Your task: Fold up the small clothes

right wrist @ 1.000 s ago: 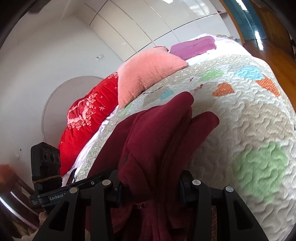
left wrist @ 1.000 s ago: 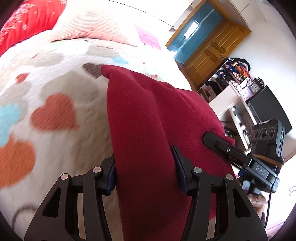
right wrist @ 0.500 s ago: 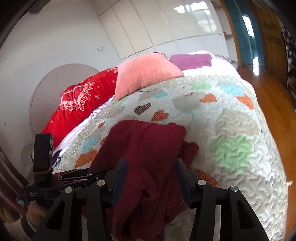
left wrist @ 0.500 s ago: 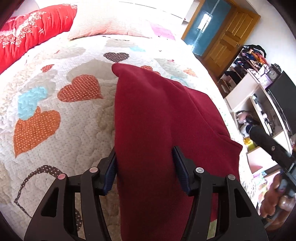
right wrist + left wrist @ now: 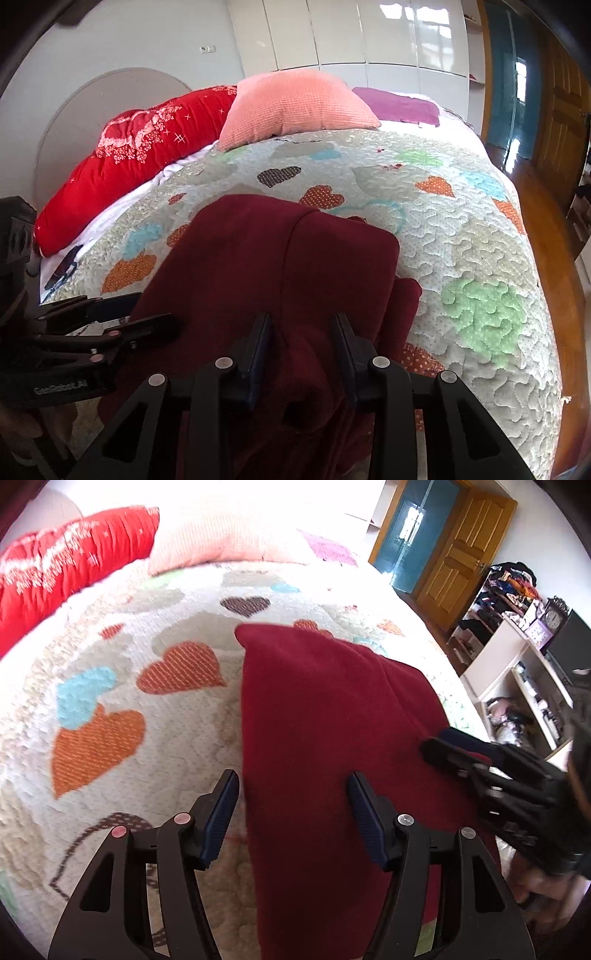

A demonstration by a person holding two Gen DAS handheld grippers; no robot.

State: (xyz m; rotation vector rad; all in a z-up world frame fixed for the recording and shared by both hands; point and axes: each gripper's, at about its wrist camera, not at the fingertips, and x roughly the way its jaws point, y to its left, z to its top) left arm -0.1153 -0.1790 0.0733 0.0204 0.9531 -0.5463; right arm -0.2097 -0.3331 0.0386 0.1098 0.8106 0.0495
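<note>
A dark red garment [image 5: 317,716] lies folded on the heart-patterned quilt [image 5: 110,686]; it also shows in the right wrist view [image 5: 266,258]. My left gripper [image 5: 291,794] is open, its fingers straddling the garment's near left edge without pinching it. My right gripper [image 5: 301,332] has its jaws partly closed on a bunched fold of the garment at its near edge. The right gripper shows in the left wrist view [image 5: 458,749] at the garment's right side. The left gripper shows in the right wrist view [image 5: 122,317] at the garment's left side.
A red bolster [image 5: 140,147], a pink pillow [image 5: 295,107] and a purple cloth [image 5: 399,105] lie at the head of the bed. Wooden doors [image 5: 465,550] and cluttered shelves [image 5: 517,635] stand beyond the bed's right side. Wood floor [image 5: 546,221] borders the quilt's edge.
The garment has come down from being held up and now lies flat on the quilt. My left gripper has opened and let go of it. Both grippers have drawn back toward the near edge.
</note>
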